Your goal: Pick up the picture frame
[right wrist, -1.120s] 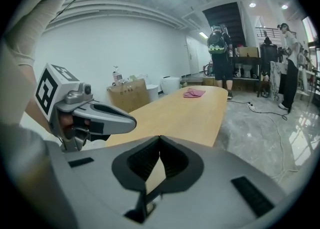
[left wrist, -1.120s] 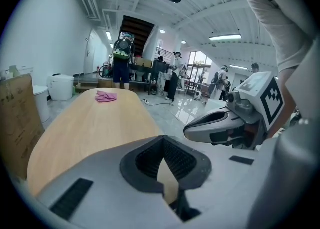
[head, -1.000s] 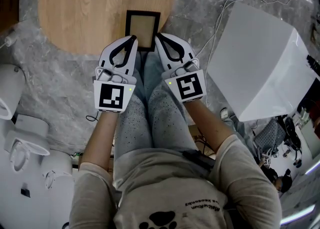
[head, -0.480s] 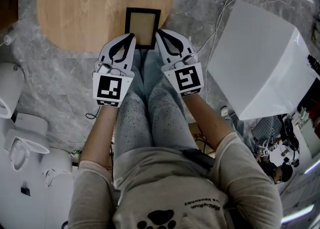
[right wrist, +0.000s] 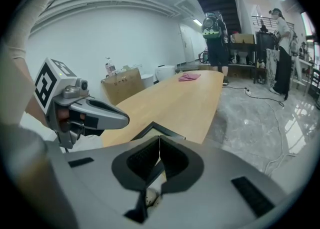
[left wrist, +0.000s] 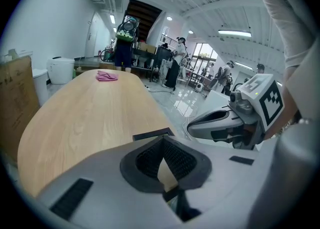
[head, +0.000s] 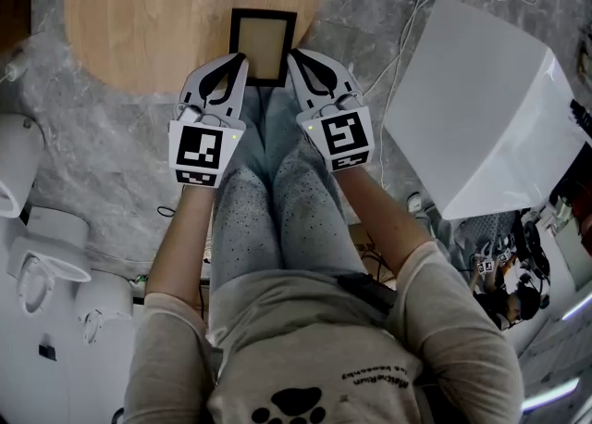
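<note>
A dark picture frame (head: 264,45) with a pale centre lies flat at the near edge of a wooden table (head: 139,15). Its long axis runs straight away from the person. It sits just ahead of both tongs and between their tips. The left gripper (head: 242,59) is by its near left corner and the right gripper (head: 290,56) by its near right corner, so neither looks clearly nearer. Each gripper's jaws are closed together with nothing held between them. To the right, on the grey floor, stands a large white box (head: 481,107); its top is closed, so any contents are hidden.
</note>
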The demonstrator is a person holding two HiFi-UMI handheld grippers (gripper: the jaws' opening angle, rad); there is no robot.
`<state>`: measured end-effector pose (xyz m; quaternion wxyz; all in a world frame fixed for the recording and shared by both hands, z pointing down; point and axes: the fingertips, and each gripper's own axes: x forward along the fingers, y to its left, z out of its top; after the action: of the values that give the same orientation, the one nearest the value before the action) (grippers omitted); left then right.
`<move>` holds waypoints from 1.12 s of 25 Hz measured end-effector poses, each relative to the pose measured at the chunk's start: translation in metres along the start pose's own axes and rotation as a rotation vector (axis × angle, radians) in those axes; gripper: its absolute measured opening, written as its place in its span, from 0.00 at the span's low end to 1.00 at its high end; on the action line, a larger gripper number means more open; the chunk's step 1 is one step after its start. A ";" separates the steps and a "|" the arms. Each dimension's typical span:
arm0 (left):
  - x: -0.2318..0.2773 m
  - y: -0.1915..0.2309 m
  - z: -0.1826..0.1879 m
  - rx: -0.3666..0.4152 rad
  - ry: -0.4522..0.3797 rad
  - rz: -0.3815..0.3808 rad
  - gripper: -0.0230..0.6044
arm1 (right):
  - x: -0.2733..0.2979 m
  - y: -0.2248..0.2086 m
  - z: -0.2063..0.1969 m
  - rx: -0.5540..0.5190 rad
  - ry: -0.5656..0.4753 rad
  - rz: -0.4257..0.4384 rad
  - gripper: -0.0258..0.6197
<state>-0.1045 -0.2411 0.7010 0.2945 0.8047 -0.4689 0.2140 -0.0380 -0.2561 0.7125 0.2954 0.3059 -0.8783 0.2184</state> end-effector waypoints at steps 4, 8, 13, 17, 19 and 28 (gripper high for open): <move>0.004 0.003 -0.007 0.004 0.022 -0.001 0.05 | 0.003 -0.002 -0.006 0.010 0.018 -0.001 0.05; 0.007 0.005 -0.018 0.001 0.058 -0.002 0.05 | 0.005 -0.002 -0.013 0.014 0.041 0.001 0.05; 0.011 0.006 -0.028 -0.005 0.092 -0.005 0.05 | 0.008 -0.003 -0.023 0.025 0.079 0.006 0.06; 0.012 0.008 -0.034 -0.006 0.112 -0.007 0.05 | 0.012 -0.003 -0.030 0.061 0.108 0.006 0.13; 0.012 0.009 -0.035 -0.006 0.116 -0.008 0.05 | 0.015 -0.004 -0.036 0.090 0.131 0.006 0.18; 0.013 0.008 -0.035 -0.017 0.115 -0.017 0.05 | 0.027 -0.007 -0.061 0.241 0.222 0.009 0.32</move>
<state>-0.1074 -0.2290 0.7371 0.3296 0.7924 -0.4464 0.2534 -0.0266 -0.2378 0.7764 0.3508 0.3092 -0.8092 0.3557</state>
